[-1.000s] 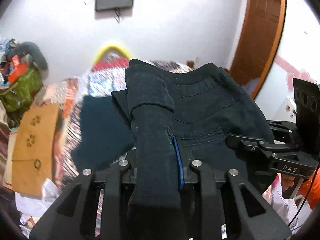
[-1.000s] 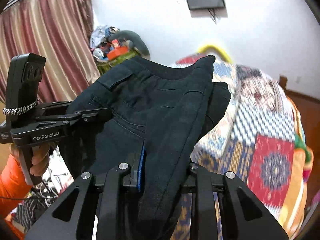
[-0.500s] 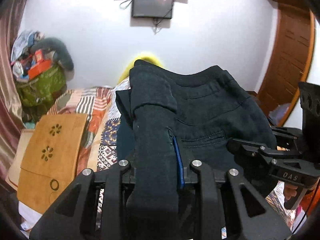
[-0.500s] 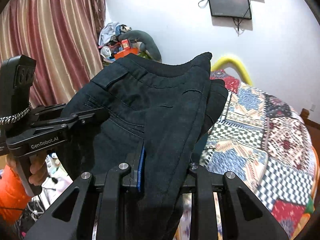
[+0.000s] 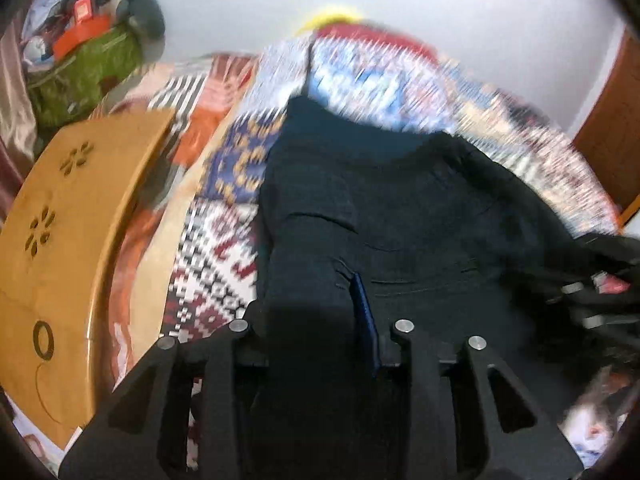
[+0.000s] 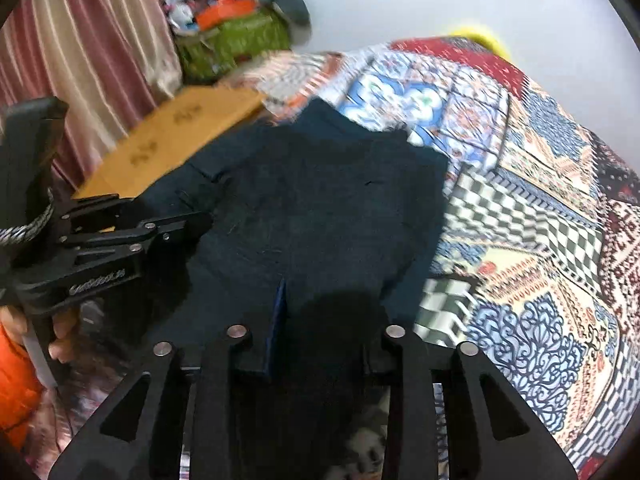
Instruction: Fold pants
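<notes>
You're tipping both grippers steeply downward. Your left gripper (image 5: 320,312) has just been opening its jaws with dark cloth still between them, same story for your right gripper (image 6: 320,312). Your left hand (image 6: 60,332) is wrapping its handle.

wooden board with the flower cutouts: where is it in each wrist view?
Left wrist: wooden board fills the left edge, left of the dark pants.
Right wrist: wooden board at upper left, behind the pants, below the curtain.
Shared landmark: green bag beyond the board's far end.
</notes>
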Demonstrator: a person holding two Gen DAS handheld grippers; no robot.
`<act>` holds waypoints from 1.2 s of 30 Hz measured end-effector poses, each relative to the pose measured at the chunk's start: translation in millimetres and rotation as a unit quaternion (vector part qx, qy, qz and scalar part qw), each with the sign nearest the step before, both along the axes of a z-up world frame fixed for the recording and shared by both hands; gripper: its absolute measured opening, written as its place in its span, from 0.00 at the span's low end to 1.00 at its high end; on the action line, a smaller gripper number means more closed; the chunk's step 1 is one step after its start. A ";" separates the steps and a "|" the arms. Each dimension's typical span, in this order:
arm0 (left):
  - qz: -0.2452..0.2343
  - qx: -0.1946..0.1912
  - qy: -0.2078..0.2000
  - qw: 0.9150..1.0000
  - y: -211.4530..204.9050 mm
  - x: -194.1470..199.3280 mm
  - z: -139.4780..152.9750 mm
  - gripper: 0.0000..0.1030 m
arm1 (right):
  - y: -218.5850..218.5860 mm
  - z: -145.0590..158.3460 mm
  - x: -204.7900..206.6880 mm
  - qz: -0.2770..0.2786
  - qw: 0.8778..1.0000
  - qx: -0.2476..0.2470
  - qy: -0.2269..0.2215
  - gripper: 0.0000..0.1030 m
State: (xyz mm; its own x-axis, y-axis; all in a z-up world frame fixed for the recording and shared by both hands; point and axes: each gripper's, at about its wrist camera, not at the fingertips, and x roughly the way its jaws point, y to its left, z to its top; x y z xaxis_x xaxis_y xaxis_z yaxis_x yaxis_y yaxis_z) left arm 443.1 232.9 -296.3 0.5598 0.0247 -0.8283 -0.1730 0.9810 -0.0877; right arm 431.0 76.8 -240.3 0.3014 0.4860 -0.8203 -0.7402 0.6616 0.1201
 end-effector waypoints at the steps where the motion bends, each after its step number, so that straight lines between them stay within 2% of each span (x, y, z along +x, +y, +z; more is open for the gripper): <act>1: -0.002 0.001 -0.002 1.000 1.5 -1.5 -5.7 0.45 | -4.1 -2.7 -0.8 -0.004 1.000 -0.010 -0.005 0.34; 4: -0.002 0.010 -0.014 1.000 -8.1 -17.0 4.2 0.46 | -20.4 7.1 -9.3 -0.007 1.000 0.000 -0.013 0.38; 7: -0.001 0.039 -0.016 0.999 -11.6 -29.4 20.7 0.46 | -26.2 25.2 -20.0 -0.018 0.999 -0.009 -0.032 0.39; 10: -0.002 0.046 -0.028 0.999 -14.3 -45.4 49.8 0.46 | -36.5 48.4 -29.8 -0.026 0.998 -0.004 -0.048 0.39; 16: 0.000 0.052 -0.086 0.995 -31.7 -98.5 133.2 0.46 | -58.8 115.2 -77.7 -0.027 0.994 0.054 -0.087 0.39; 22: -0.019 0.049 -0.157 0.986 -63.8 -169.6 220.7 0.48 | -87.8 189.3 -136.0 -0.029 0.982 0.127 -0.138 0.39; 25: -0.033 0.047 -0.210 0.976 -85.5 -217.4 263.4 0.48 | -106.7 224.2 -169.3 -0.029 0.971 0.171 -0.164 0.39; 29: -0.037 0.072 -0.272 0.959 -115.4 -277.4 303.8 0.48 | -128.9 259.8 -217.6 -0.028 0.955 0.214 -0.204 0.39; 33: -0.032 0.086 -0.322 0.942 -139.1 -330.2 327.3 0.48 | -145.8 277.1 -260.9 -0.030 0.939 0.254 -0.228 0.39; 36: -0.025 0.095 -0.348 0.932 -152.2 -361.8 333.3 0.48 | -153.1 280.0 -293.7 -0.039 0.926 0.268 -0.262 0.39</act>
